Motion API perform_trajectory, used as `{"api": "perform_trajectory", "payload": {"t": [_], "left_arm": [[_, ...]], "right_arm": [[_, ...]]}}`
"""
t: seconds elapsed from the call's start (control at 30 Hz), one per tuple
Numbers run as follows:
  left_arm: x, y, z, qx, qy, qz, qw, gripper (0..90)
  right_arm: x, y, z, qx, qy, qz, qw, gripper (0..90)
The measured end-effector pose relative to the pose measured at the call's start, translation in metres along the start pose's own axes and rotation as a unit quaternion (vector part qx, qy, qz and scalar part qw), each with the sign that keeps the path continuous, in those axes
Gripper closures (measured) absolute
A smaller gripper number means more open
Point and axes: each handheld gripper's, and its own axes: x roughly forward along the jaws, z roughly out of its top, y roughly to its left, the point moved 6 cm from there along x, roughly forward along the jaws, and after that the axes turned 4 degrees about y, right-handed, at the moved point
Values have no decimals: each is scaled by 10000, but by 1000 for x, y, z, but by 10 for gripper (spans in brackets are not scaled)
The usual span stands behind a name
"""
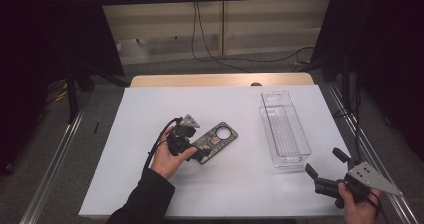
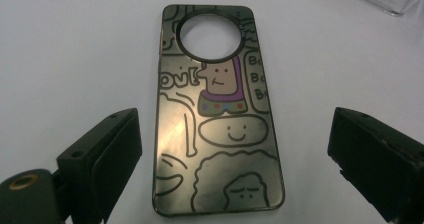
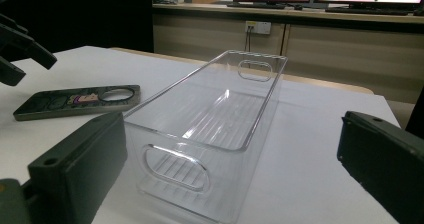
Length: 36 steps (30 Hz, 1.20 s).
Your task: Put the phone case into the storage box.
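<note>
A dark phone case point(image 1: 216, 139) printed with cartoon doodles and cut with a round camera hole lies flat on the white table point(image 1: 150, 109), left of centre. My left gripper point(image 1: 198, 152) hovers over its near end. In the left gripper view the case point(image 2: 217, 114) runs lengthwise between the two wide-apart jaws of the left gripper point(image 2: 235, 154), which is open and touches nothing. My right gripper point(image 1: 325, 163) is open at the table's front right corner, just short of a clear plastic bin point(image 1: 282, 129). The right gripper point(image 3: 230, 169) faces the bin's point(image 3: 215, 129) near end wall.
The clear bin is long, empty and has a handle slot at each end. In the right gripper view the case point(image 3: 75, 101) lies left of the bin, with the left gripper point(image 3: 20, 44) above it. Black frame posts and cables stand beyond the table.
</note>
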Motion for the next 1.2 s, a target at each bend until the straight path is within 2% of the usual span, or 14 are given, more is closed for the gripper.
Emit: {"api": "perform_trajectory", "payload": {"t": [0.07,0.3,0.37,0.4,0.47,0.57,0.63,0.67,0.8,0.93,1.0,1.07,1.13,1.2], "left_arm": [[9,2,2,44,139,31,9999,73],[21,6,7,51,362,16,9993,71],[27,6,9,-6,485,18,9988,67],[31,6,10,50,619,61,9981,66],[33,6,12,113,675,56,9976,65],[39,5,15,92,673,13,9977,71],[45,6,15,68,833,17,9965,76],[45,6,15,68,833,17,9965,76],[54,7,12,52,1171,-5,9931,73],[55,8,12,12,1138,6,9935,76],[56,8,12,110,1204,41,9927,74],[58,5,11,215,1313,211,9909,65],[60,4,12,295,1358,287,9899,54],[60,4,11,306,1340,286,9901,54]], "right_arm": [[0,0,0,6,-1,-8,10000,0],[0,0,0,11,3,-10,10000,0],[0,-1,0,10,4,-7,10000,0],[0,-1,0,6,1,-8,10000,0],[0,-1,0,6,1,-8,10000,0],[0,-1,0,17,4,-10,10000,0],[0,-1,0,16,-1,-12,10000,0],[0,-1,0,16,-1,-12,10000,0],[0,-1,0,25,-1,-10,10000,0],[0,-1,0,41,-2,-5,10000,0],[0,-1,-1,34,5,-2,10000,0],[0,0,0,30,10,1,10000,0],[1,0,0,30,8,-4,10000,0],[0,0,-1,21,10,-2,10000,0]]}}
